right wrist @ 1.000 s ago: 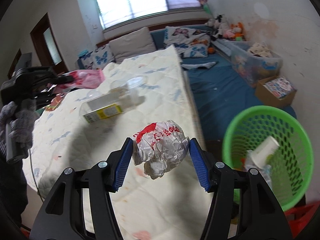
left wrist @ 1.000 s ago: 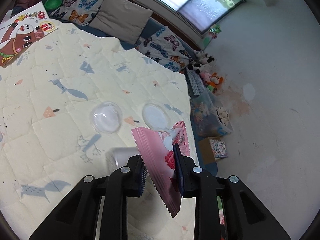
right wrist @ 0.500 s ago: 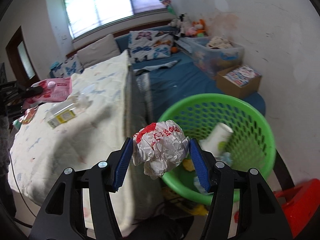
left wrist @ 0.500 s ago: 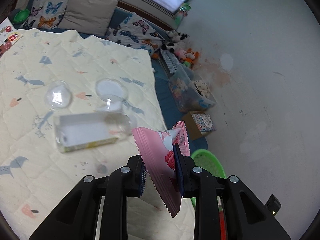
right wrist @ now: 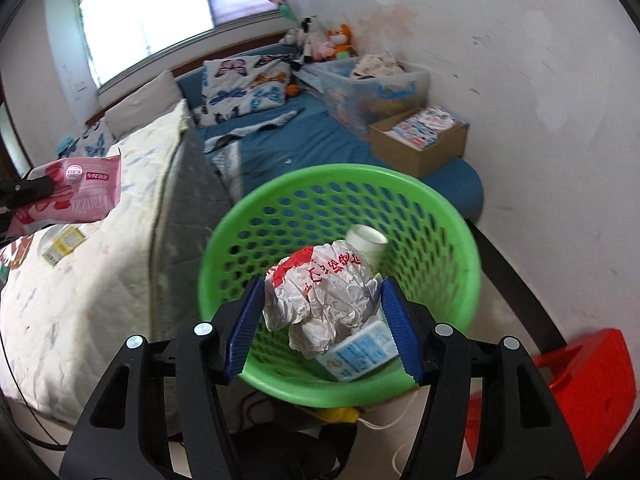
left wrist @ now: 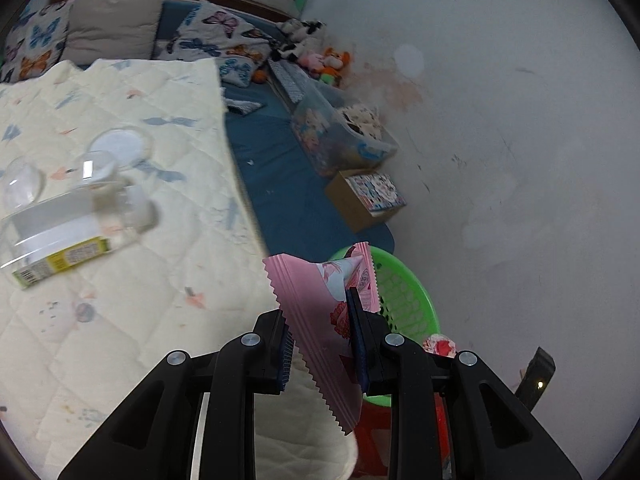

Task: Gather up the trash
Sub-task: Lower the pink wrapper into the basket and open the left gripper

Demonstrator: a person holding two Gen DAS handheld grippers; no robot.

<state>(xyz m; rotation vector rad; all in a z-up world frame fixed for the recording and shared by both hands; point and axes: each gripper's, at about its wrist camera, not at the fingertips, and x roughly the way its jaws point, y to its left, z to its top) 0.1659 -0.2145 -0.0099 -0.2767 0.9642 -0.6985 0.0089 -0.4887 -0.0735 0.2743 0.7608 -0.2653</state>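
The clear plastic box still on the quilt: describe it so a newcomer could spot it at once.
Start at the cream quilted bedspread beside the blue mattress. Near its middle, left of the quilt's edge, lies the clear plastic box, on its side. A yellow-green printed label along its lower edge sets it apart from the two round clear lids just behind it.

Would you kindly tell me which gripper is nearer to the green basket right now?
The right gripper is nearer: it hangs directly over the green basket, opening around its crumpled paper ball. The left gripper, holding a pink wrapper, is beside the basket at the bed's edge.
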